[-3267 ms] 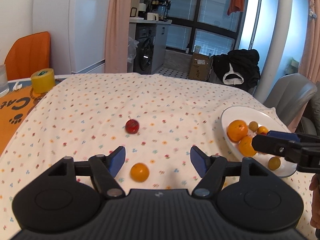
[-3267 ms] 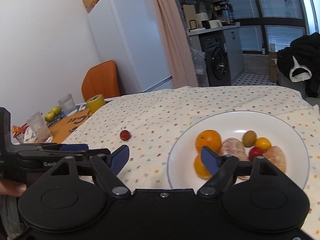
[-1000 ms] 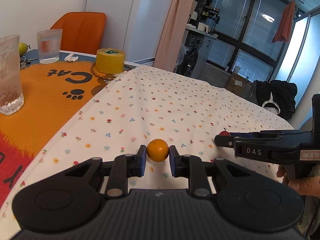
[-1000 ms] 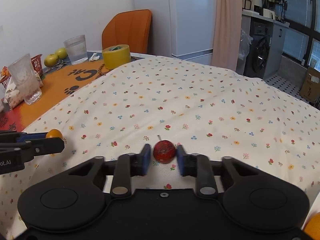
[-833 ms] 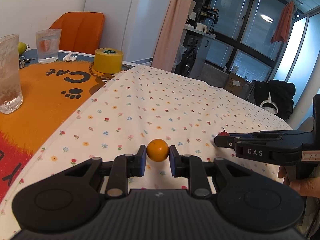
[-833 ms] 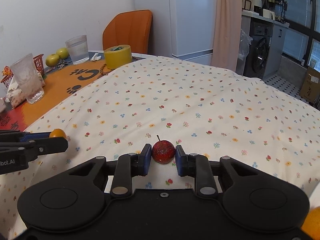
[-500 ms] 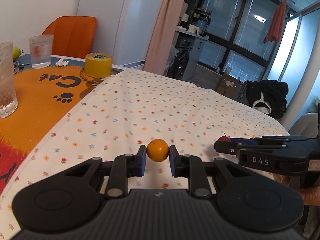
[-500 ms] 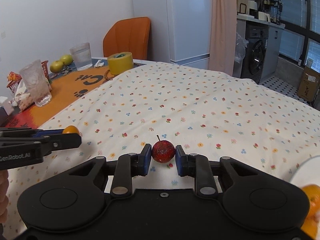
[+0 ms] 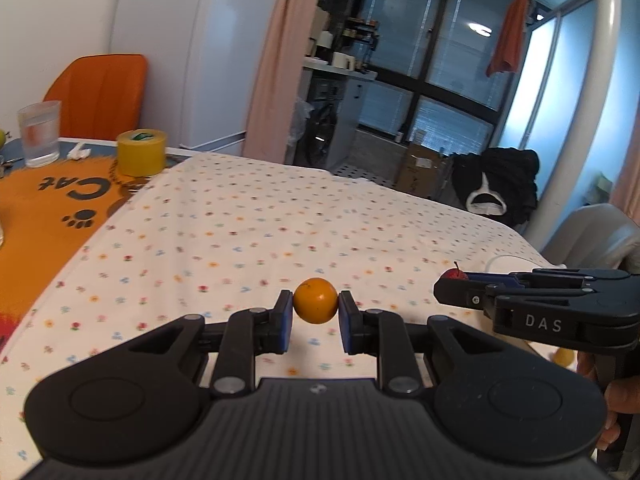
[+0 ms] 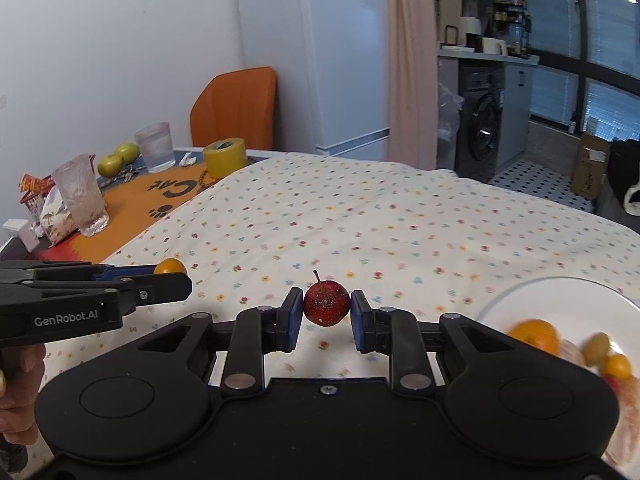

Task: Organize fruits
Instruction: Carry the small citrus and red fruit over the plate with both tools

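My left gripper (image 9: pixel 315 312) is shut on a small orange fruit (image 9: pixel 315 300), held above the flowered tablecloth (image 9: pixel 280 232). The right wrist view shows that left gripper (image 10: pixel 176 276) from the side at the left, with the small orange fruit (image 10: pixel 170 266) peeking out. My right gripper (image 10: pixel 326 316) is shut on a small red fruit (image 10: pixel 326 304) with a stem. In the left wrist view the right gripper (image 9: pixel 448 282) reaches in from the right, the small red fruit (image 9: pixel 456 274) at its tip. A white plate (image 10: pixel 560 300) at the lower right holds several fruits, among them an orange (image 10: pixel 534 336).
On the orange cat mat (image 10: pixel 160 196) at the left stand a yellow tape roll (image 10: pixel 224 157), two glasses (image 10: pixel 82 200) and green apples (image 10: pixel 118 158). An orange chair (image 10: pixel 234 106) stands behind the table. A grey chair (image 9: pixel 600 232) sits at the right.
Both grippers went from open to shut on their fruits and lifted them. In the last second both swung right, and the plate has come into the right wrist view.
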A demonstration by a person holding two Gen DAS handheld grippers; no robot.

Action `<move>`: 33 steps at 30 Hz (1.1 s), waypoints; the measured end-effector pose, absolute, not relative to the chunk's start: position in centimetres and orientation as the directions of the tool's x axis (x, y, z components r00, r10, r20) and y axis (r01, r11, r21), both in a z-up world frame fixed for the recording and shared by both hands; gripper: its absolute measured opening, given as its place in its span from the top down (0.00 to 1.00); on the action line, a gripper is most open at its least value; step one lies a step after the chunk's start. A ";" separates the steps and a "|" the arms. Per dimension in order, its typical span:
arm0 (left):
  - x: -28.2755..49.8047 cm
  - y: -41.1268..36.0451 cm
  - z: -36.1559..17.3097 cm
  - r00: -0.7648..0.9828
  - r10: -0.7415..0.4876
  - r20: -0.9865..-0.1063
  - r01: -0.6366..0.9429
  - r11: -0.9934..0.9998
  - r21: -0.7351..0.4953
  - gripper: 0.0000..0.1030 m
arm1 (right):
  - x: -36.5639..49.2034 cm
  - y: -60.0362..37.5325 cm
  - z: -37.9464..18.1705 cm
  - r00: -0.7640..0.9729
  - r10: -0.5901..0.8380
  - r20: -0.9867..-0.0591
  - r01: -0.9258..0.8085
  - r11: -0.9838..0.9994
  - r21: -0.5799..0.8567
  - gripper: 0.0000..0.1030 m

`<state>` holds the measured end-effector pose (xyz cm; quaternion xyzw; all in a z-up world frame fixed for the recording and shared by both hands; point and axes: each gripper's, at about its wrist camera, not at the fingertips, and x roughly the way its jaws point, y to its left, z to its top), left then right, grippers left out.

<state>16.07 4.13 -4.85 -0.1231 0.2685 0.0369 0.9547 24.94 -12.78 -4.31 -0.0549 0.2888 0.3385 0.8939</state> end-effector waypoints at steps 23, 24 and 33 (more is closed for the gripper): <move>17.1 -5.0 -3.6 0.855 -0.141 -0.499 0.054 0.981 -0.185 0.79 | 22.5 -24.5 -4.5 0.721 0.459 -0.519 -0.464 0.876 0.132 0.77; 17.2 -5.4 -3.6 0.854 -0.146 -0.500 0.061 0.981 -0.183 0.79 | 22.4 -24.9 -4.6 0.724 0.456 -0.518 -0.457 0.879 0.135 0.77; 18.2 -8.6 -4.0 0.838 -0.184 -0.513 0.116 0.980 -0.161 0.79 | 22.3 -28.5 -5.9 0.742 0.420 -0.523 -0.398 0.903 0.161 0.77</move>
